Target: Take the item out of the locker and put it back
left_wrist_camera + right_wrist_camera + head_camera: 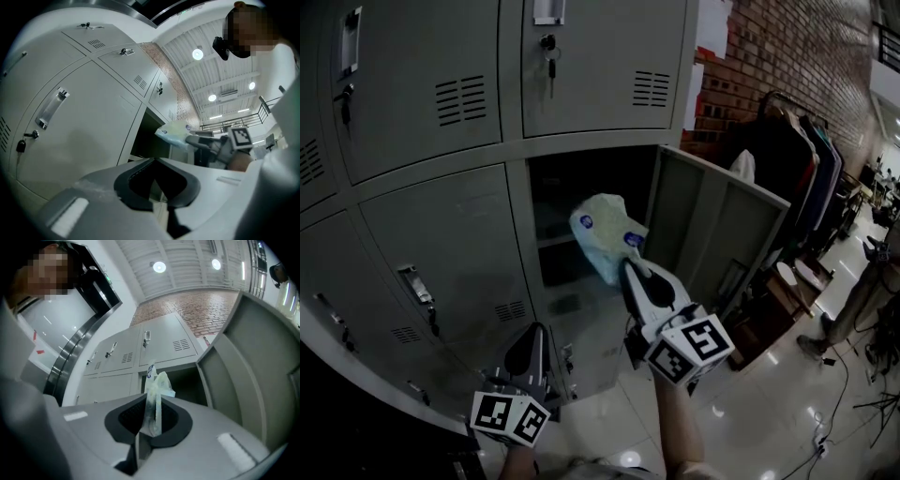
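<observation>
Holding the packet in my right gripper: jaws pinched nearly together on its thin edge, with the rest of the pack sticking out past the tips. It hangs in the air at the mouth of the open compartment. I can't tell whether its far end has crossed the frame. The pack's long axis runs roughly along my jaws and points up into the opening. The cavity is dead ahead, slightly left, and the door is swung clear to the right. A shelf edge shows inside, about level with the pack. My left gripper sits low by the closed doors, jaws together and empty, well away. My read: the right does this alone, moving straight along the jaw axis.
</observation>
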